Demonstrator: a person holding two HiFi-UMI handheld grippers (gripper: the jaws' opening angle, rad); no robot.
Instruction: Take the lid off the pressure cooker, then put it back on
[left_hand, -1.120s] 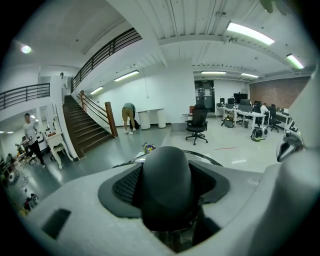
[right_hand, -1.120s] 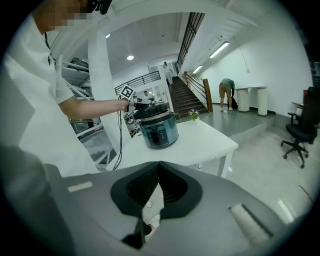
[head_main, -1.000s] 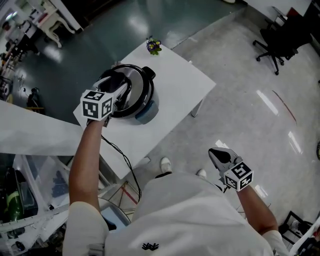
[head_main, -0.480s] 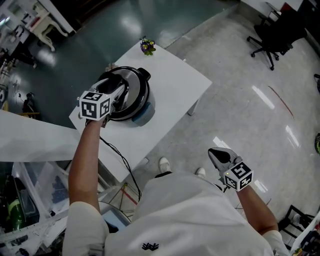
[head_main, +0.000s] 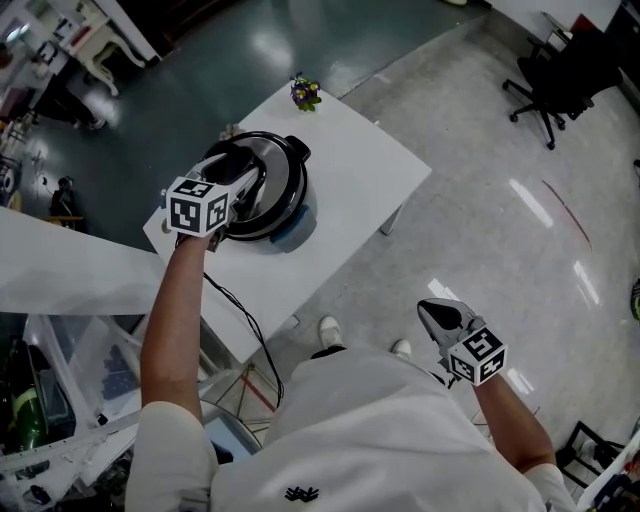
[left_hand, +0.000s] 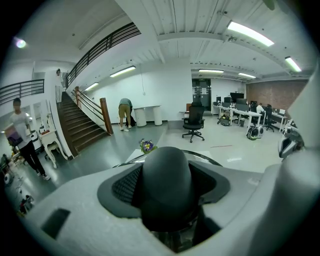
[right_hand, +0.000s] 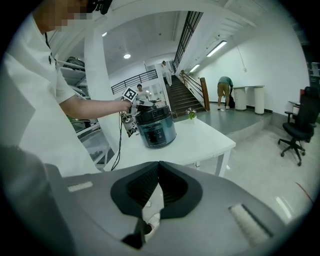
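So the blue round pressure cooker sits on the white bench with its shiny steel lid on top. The left tool is right above the cooker, pinching the lid's black rounded knob between its jaws. The right tool hangs well away from the cooker, off the bench over the floor, jaws pressed together on nothing.
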